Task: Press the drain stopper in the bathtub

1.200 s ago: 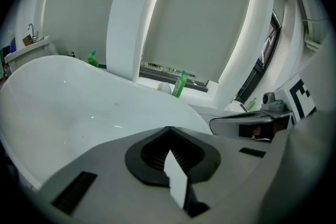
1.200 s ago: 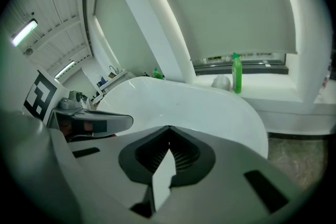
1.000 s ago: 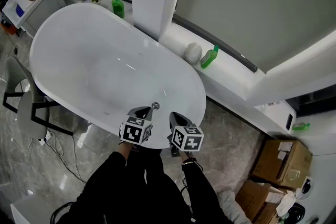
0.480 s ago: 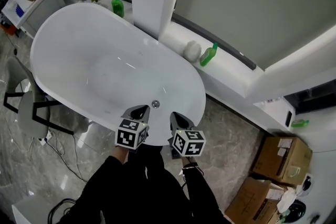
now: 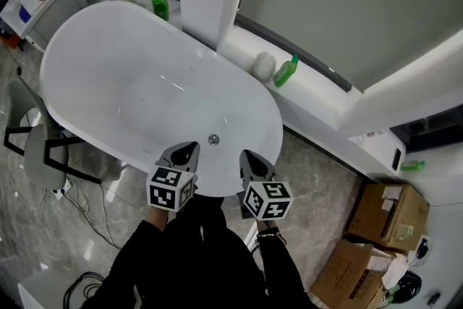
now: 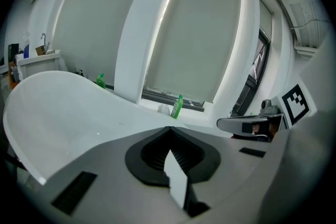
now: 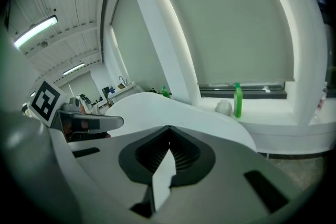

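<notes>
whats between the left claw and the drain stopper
Only bare white tub wall. In the head view the left claw hangs at the near rim, with the stopper just beyond it.

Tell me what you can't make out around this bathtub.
Small round metal drain stopper: too small in head view to tell raised from pressed.
Same stopper: absent from both gripper views; left hand-held gripper and right hand-held gripper fill the lower frames.
Green plastic bottle on the windowsill: label too small to read.
Brown cardboard boxes: cut by head view's bottom edge.
</notes>
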A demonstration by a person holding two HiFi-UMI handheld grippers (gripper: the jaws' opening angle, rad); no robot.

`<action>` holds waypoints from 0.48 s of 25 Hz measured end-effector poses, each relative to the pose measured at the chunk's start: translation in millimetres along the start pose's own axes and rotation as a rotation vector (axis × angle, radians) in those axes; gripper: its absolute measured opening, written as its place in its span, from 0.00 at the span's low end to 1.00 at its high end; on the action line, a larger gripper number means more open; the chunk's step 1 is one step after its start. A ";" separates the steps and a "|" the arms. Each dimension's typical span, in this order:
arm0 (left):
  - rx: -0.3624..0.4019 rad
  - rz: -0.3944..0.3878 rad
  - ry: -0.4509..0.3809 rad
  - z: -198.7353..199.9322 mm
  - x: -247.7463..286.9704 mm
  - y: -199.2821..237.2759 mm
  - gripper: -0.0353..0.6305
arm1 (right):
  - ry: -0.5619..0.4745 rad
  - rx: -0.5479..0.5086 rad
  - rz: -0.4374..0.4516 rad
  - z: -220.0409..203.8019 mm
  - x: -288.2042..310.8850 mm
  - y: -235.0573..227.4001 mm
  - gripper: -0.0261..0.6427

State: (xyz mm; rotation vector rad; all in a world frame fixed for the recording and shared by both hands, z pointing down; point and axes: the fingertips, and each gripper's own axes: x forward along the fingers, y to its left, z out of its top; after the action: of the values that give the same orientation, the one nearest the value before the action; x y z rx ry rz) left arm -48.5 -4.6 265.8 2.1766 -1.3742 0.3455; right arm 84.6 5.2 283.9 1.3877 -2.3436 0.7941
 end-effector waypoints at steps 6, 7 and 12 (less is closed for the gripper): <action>-0.002 0.007 -0.051 21.8 -11.4 1.9 0.06 | -0.032 -0.004 0.003 13.9 -7.9 1.8 0.04; -0.002 0.008 -0.056 23.9 -12.1 2.4 0.06 | -0.035 -0.006 0.003 15.4 -8.3 1.9 0.04; 0.002 0.006 -0.066 27.9 -12.4 0.3 0.06 | -0.041 -0.010 -0.003 19.4 -9.7 -1.6 0.04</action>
State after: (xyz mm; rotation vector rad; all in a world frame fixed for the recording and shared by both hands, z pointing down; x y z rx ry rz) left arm -56.2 -11.2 236.9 2.2032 -1.4170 0.2797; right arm 91.1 -0.1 263.8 1.4156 -2.3726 0.7585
